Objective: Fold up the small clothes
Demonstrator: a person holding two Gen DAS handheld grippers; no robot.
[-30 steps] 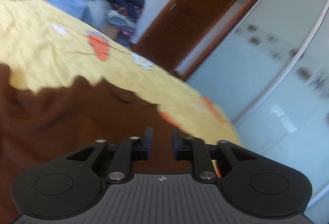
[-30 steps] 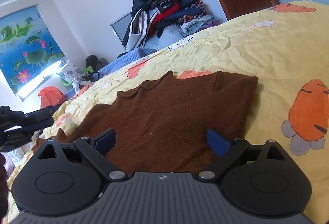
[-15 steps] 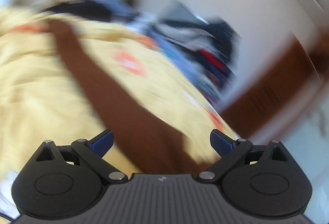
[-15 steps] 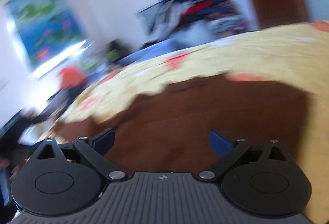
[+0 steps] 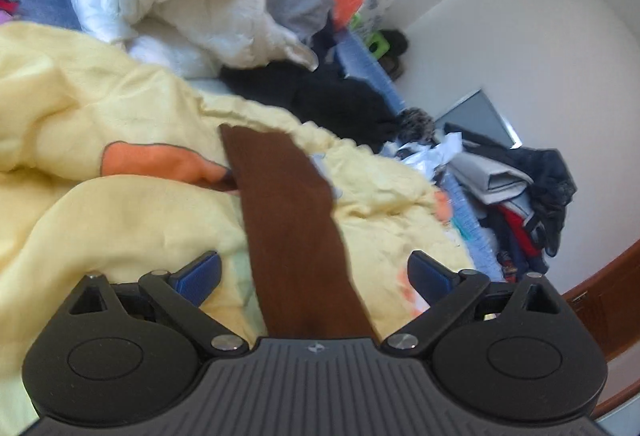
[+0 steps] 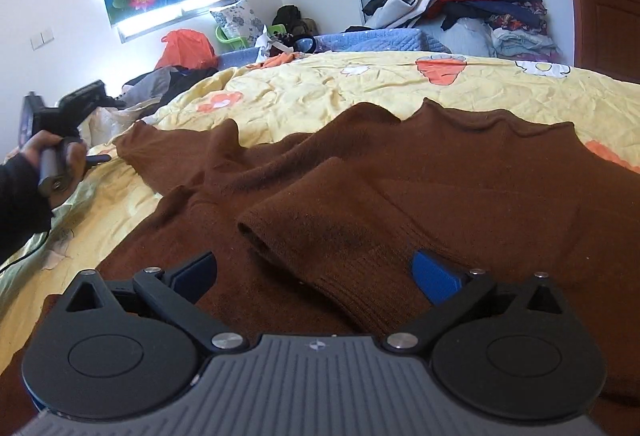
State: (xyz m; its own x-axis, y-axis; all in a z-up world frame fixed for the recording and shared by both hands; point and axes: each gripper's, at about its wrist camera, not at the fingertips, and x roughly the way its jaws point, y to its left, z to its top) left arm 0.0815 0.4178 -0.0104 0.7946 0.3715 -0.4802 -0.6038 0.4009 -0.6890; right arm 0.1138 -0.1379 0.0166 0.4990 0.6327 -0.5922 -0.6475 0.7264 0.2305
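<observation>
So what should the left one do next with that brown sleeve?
Probably lower and close on the brown sleeve: the left gripper is open, jaws either side of it, and it lies stretched out on the yellow bedsheet, unfolded.

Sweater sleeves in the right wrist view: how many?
2. The folded sleeve lies across the brown sweater, ahead of the right gripper; the outstretched sleeve reaches left over the yellow bedspread.

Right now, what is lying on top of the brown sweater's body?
One sleeve is folded across the brown sweater, cuff near the open right gripper. Anything under it stays covered.
</observation>
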